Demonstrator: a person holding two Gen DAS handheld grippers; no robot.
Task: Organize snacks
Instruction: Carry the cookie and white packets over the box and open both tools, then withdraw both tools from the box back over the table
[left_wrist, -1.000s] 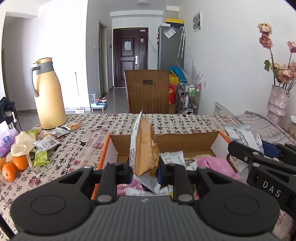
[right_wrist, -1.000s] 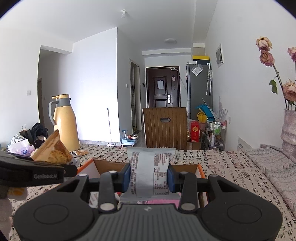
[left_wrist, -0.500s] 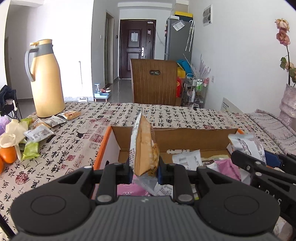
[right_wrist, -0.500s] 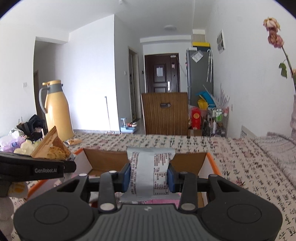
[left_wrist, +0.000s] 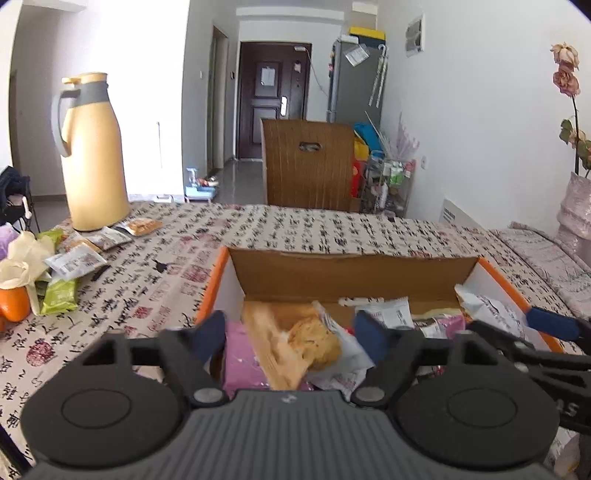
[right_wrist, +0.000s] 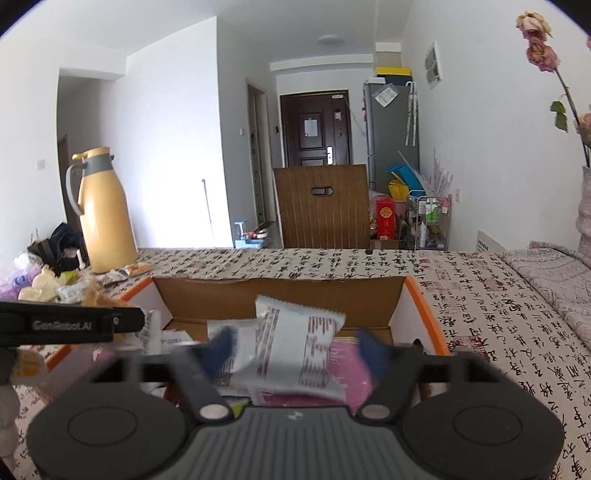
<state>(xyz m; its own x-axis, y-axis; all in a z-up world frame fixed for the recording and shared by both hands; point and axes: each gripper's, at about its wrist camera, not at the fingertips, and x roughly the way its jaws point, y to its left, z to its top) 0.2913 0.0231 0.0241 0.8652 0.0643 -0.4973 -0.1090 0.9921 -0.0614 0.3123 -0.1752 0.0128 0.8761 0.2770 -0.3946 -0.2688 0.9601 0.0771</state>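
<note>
jaws on both the left gripper (left_wrist: 291, 332) and right gripper (right_wrist: 295, 349) had sprung wide since half a second before, letting the pastry packet (left_wrist: 295, 341) and grey snack packet (right_wrist: 295, 349) drop into the cardboard box (left_wrist: 347, 273), so both looked stowed.

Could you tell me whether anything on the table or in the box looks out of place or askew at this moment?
Yes. With the left gripper and right gripper both open over the cardboard box, the pastry packet and white snack packet sit tilted between the jaws, blurred. More snack packets lie scattered beside the yellow thermos jug.
</note>
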